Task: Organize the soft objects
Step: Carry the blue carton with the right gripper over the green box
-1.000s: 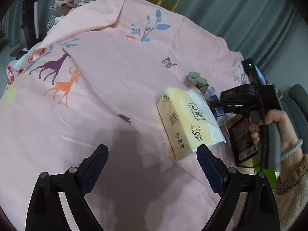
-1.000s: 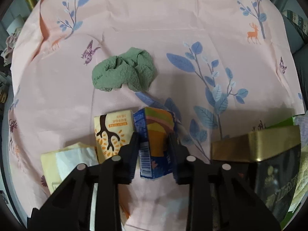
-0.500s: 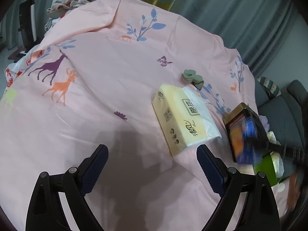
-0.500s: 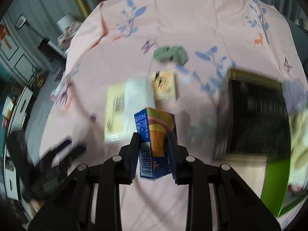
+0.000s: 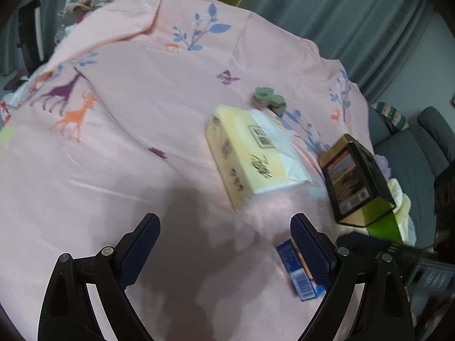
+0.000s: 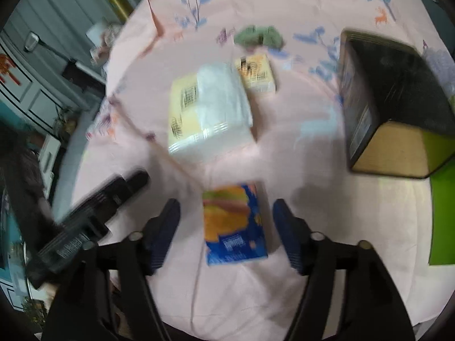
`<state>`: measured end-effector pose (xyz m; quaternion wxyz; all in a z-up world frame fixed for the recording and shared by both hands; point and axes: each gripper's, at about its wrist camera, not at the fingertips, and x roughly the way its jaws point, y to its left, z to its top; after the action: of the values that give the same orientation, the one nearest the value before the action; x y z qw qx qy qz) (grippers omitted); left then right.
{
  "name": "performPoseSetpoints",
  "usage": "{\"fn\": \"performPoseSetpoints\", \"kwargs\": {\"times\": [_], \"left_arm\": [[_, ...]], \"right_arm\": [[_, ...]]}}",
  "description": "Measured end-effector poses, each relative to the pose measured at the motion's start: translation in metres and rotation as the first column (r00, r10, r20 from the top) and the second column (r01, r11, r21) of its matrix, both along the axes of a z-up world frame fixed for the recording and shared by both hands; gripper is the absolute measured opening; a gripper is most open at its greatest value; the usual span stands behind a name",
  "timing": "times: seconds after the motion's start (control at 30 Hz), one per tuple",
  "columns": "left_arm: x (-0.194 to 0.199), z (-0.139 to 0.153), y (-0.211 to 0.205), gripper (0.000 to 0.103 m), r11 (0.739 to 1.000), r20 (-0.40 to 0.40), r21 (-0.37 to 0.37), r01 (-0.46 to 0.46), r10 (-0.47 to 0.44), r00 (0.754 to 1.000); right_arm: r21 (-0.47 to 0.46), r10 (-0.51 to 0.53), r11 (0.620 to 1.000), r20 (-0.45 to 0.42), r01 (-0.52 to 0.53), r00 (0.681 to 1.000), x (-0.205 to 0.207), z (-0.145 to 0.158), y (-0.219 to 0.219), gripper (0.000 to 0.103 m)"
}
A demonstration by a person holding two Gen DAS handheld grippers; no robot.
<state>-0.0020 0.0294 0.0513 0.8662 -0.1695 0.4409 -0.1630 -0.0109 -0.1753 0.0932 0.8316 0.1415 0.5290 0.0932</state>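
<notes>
A small blue and orange tissue pack (image 6: pixel 234 223) lies flat on the pink sheet between the fingers of my right gripper (image 6: pixel 227 230). Its jaws are opening and the pads stand clear of the pack on both sides. In the left wrist view the same pack (image 5: pixel 297 272) shows beside my left gripper's right finger. My left gripper (image 5: pixel 224 245) is open and empty above the sheet. A large yellow tissue pack (image 5: pixel 247 156), (image 6: pixel 207 108) lies mid-sheet, a small yellow pack (image 6: pixel 257 74) behind it, and a green scrunchie (image 5: pixel 268 99), (image 6: pixel 258 37) farther back.
A black and gold box (image 6: pixel 389 105), (image 5: pixel 355 179) stands at the right on something bright green (image 6: pixel 442 216). The left gripper's body (image 6: pixel 93 218) is low on the left in the right wrist view. Grey curtains (image 5: pixel 341 14) and a sofa (image 5: pixel 412 153) border the sheet.
My right gripper carried the blue pack toward the near side of the sheet, set it down flat and spread its fingers off it. My left gripper stayed in place.
</notes>
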Motion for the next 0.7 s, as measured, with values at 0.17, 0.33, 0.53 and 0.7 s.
{"fn": "performPoseSetpoints", "kwargs": {"times": [0.17,0.33,0.53,0.7], "left_arm": [[-0.008,-0.007,-0.027,0.093,0.993,-0.036,-0.056,0.102,-0.104,0.994],[-0.02,-0.011,-0.057,0.092,0.981,-0.031,-0.041,0.192,-0.193,0.981],[-0.025,-0.025,-0.084,0.058,0.962,-0.075,-0.052,0.268,-0.271,0.96],[-0.032,-0.022,-0.089,0.05,0.961,-0.042,-0.035,0.276,-0.277,0.96]], "right_arm": [[0.112,-0.061,0.992,0.017,0.058,0.998,0.0,-0.005,-0.024,0.073],[0.257,-0.067,0.963,-0.06,0.08,0.996,-0.004,-0.035,-0.035,0.068],[0.297,-0.045,0.952,-0.089,0.069,0.995,-0.003,-0.047,-0.031,0.053],[0.309,-0.029,0.948,-0.131,0.069,0.991,0.001,-0.06,-0.028,0.045]]}}
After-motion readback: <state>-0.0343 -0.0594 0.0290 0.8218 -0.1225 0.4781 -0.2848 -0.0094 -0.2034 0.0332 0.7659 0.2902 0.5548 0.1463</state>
